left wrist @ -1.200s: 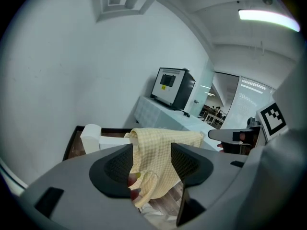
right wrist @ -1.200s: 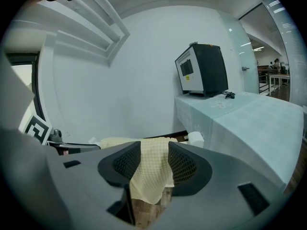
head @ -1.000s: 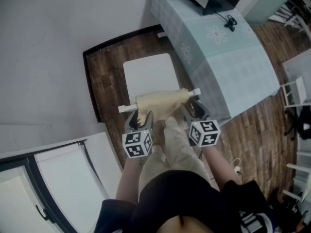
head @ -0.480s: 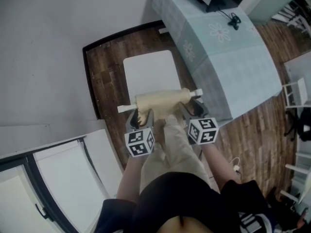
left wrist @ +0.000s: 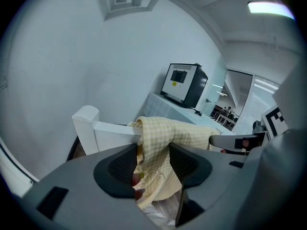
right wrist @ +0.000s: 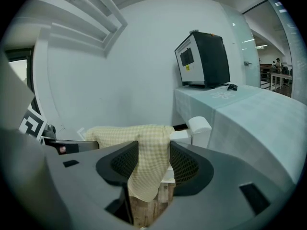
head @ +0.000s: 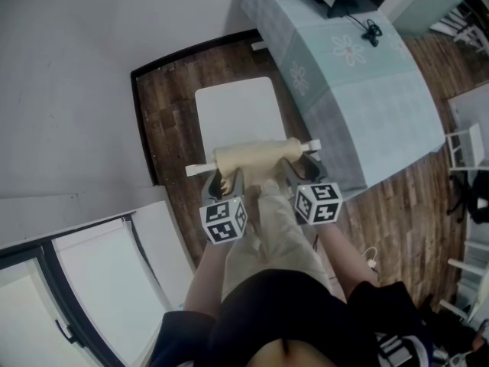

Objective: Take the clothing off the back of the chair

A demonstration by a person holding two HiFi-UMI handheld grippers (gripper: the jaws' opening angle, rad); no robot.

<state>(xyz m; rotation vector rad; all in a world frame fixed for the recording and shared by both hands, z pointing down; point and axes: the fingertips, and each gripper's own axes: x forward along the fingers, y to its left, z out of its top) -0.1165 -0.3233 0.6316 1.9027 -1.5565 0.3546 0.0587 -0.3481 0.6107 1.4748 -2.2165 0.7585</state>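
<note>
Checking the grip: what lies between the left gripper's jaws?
A fold of the yellow checked clothing on the chair back, seen in the left gripper view; the left gripper's jaws have just been closing, not yet clamped.

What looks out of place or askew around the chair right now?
Nothing stands out. The yellow checked garment lies draped over the back rail of the white chair, bunched near the middle with both rail ends bare. The chair stands upright on the wooden floor, and nothing looks spilled or damaged.
</note>
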